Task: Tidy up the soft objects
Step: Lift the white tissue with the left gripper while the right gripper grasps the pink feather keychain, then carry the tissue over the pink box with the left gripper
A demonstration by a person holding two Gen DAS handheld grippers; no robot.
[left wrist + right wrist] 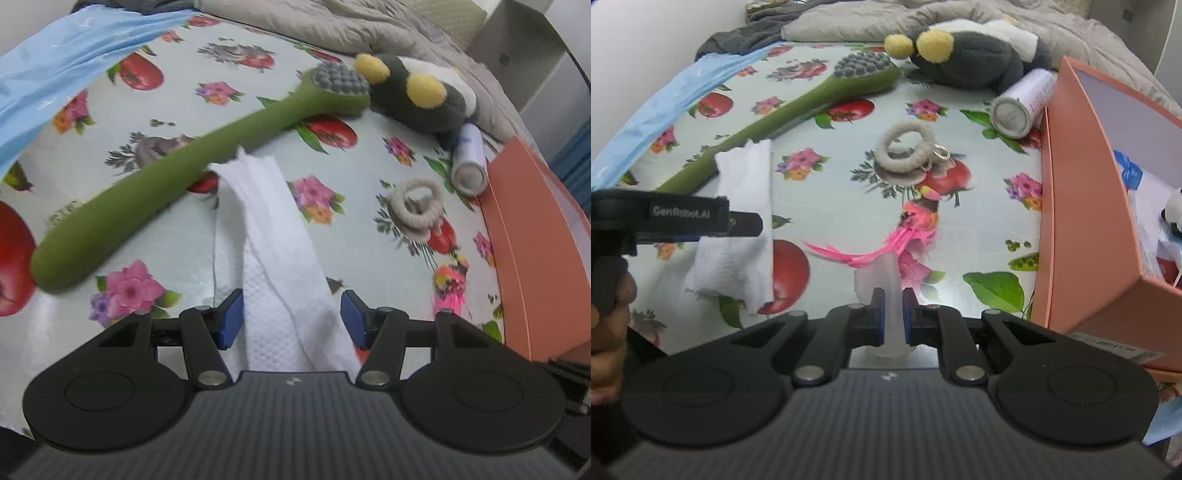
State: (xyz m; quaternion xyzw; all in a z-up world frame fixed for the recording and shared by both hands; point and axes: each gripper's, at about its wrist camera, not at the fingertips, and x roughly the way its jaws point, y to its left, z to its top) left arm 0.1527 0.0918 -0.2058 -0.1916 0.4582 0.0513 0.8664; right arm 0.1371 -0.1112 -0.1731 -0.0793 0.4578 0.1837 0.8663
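Note:
My left gripper (291,319) is open, with a white paper towel (280,236) lying between its fingers; the towel also shows in the right wrist view (738,236). My right gripper (894,314) is shut on a translucent soft silicone piece (886,280), held above the floral tablecloth (831,192). A green long-handled brush (159,181) lies diagonally behind the towel. A grey and yellow plush toy (417,92) lies at the back. A beige fuzzy ring (905,149) and a pink feather toy (901,240) lie on the cloth.
An orange box (1082,206) stands open at the right, holding a small panda toy (1174,214). A white spray can (1019,107) lies next to it. A blue plastic sheet (55,81) and beige bedding (332,26) lie along the back.

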